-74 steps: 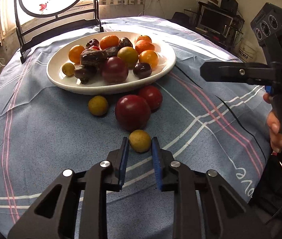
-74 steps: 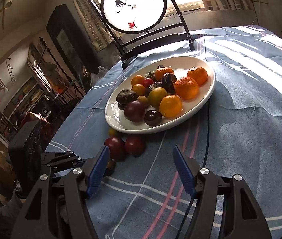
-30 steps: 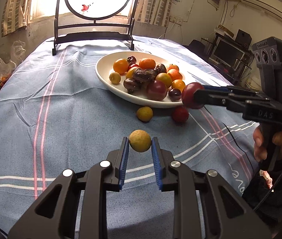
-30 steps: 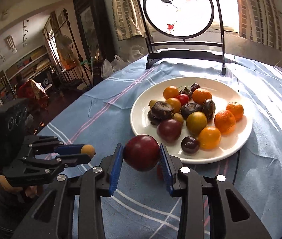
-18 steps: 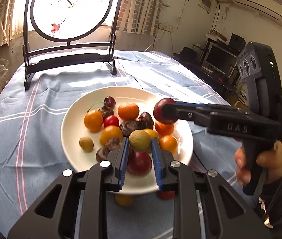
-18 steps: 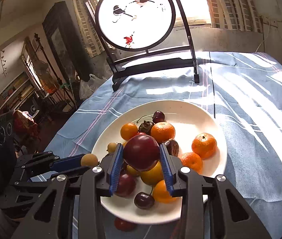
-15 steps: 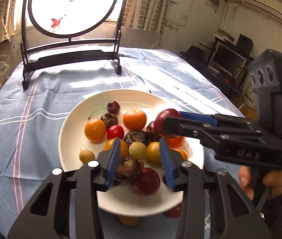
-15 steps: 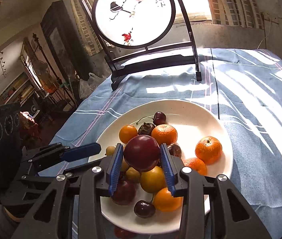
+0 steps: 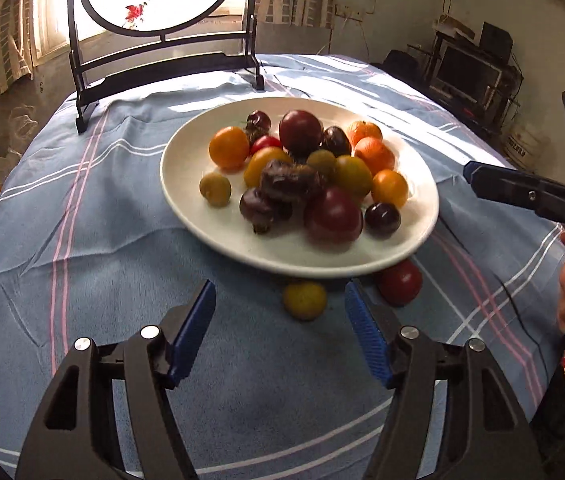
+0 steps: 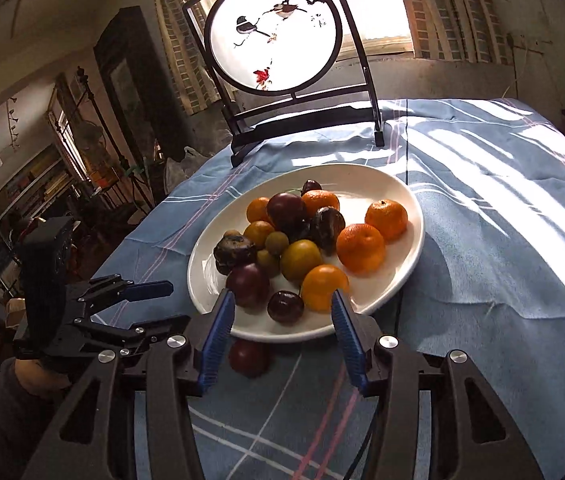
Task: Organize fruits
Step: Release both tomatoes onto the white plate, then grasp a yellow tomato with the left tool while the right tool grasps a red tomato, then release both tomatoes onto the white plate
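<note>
A white plate holds several fruits: oranges, yellow-green plums, dark red plums and cherries. It also shows in the right wrist view. A small yellow fruit and a red fruit lie on the cloth at the plate's near edge. My left gripper is open and empty, just short of the yellow fruit. My right gripper is open and empty over the plate's near rim, above a dark red fruit on the cloth. A big red plum sits at the back of the pile.
A blue checked cloth covers the round table. A dark-framed round screen stands at the table's far edge. The right gripper's finger reaches in from the right in the left wrist view. The left gripper shows at the left in the right wrist view.
Both grippers have opened. The left one let its yellow fruit go onto the plate; the right one let its red plum go onto the pile. Both have pulled back toward the near rim.
</note>
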The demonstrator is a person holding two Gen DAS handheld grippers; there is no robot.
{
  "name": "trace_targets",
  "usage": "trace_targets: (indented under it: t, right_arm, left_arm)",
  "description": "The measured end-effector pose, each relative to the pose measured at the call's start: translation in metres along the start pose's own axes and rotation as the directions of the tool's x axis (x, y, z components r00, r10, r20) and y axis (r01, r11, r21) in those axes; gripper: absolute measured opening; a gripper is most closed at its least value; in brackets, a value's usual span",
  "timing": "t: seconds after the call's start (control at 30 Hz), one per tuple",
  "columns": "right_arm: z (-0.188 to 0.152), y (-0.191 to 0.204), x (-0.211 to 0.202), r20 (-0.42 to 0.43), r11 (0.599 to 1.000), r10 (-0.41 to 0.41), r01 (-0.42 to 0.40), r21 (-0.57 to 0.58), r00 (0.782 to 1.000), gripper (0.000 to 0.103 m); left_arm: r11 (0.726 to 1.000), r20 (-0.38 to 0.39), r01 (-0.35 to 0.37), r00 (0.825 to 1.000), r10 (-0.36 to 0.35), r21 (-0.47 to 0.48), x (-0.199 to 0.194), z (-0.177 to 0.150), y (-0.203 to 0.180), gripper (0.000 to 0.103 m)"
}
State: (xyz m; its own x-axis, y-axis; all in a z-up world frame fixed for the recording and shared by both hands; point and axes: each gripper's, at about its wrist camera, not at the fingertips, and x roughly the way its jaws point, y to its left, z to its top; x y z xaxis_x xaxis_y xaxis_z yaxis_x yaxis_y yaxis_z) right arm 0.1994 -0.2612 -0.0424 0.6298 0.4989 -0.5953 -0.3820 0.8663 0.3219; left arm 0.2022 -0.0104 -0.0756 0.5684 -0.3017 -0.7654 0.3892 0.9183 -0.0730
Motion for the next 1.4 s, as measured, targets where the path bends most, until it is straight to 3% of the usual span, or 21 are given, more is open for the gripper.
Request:
trace_targets:
  t: [0.1,0.27,0.3,0.33,0.37,0.4,0.63,0.87,0.93,1.23,1.4]
  right_arm:
    - [-0.016,-0.005,0.004,-0.018,1.0,-0.024,0.024,0.012,1.0,0.051]
    - [-0.024,-0.007,0.007,-0.039,0.999,-0.029,0.03,0.024,0.999,0.051]
    - [-0.024,-0.005,0.007,-0.043,0.999,-0.03,0.031,0.016,0.999,0.051]
    - [-0.024,-0.002,0.007,-0.047,0.999,-0.031,0.032,0.006,0.998,0.051]
    - [-0.024,0.001,0.006,-0.052,1.0,-0.031,0.031,-0.005,0.998,0.051]
    - [-0.024,0.004,0.007,-0.057,1.0,-0.027,0.026,-0.015,0.998,0.051]
    - [-0.026,0.036,0.027,-0.144,0.991,-0.028,0.008,-0.137,0.989,0.05]
    - [-0.03,0.055,0.069,-0.249,0.968,-0.143,0.084,-0.235,0.958,0.046]
    - [-0.029,0.056,0.072,-0.248,0.966,-0.158,0.098,-0.239,0.956,0.03]
    - [-0.031,0.044,0.027,-0.168,0.989,-0.038,0.014,-0.144,0.985,0.03]
    - [0.008,0.012,0.01,-0.092,0.995,-0.065,0.058,-0.083,0.994,0.03]
  left_arm:
    - [1.0,-0.061,0.003,0.998,-0.002,0.018,0.014,-0.003,-0.003,0.059]
    - [0.999,-0.075,-0.019,0.997,0.022,0.039,0.026,0.009,-0.009,0.052]
    - [0.999,-0.089,-0.015,0.996,0.019,0.047,0.03,0.009,-0.011,0.045]
    - [0.998,-0.093,-0.022,0.995,0.028,0.061,0.031,0.008,-0.014,0.044]
    - [0.997,-0.088,-0.019,0.996,0.025,0.071,0.03,0.008,-0.016,0.028]
    - [0.997,-0.089,-0.009,0.996,0.016,0.082,0.029,0.006,-0.018,0.026]
    - [0.998,-0.002,0.024,1.0,-0.024,0.059,-0.01,-0.011,-0.021,0.025]
    - [0.998,0.076,0.043,0.996,-0.046,0.036,-0.052,-0.027,-0.02,0.025]
    - [0.999,0.079,0.045,0.996,-0.048,0.028,-0.054,-0.029,-0.018,0.025]
    - [0.997,0.096,0.08,0.992,-0.078,-0.015,-0.053,-0.032,-0.012,0.025]
    - [0.996,0.121,0.082,0.989,-0.08,-0.016,-0.043,0.005,-0.014,0.025]
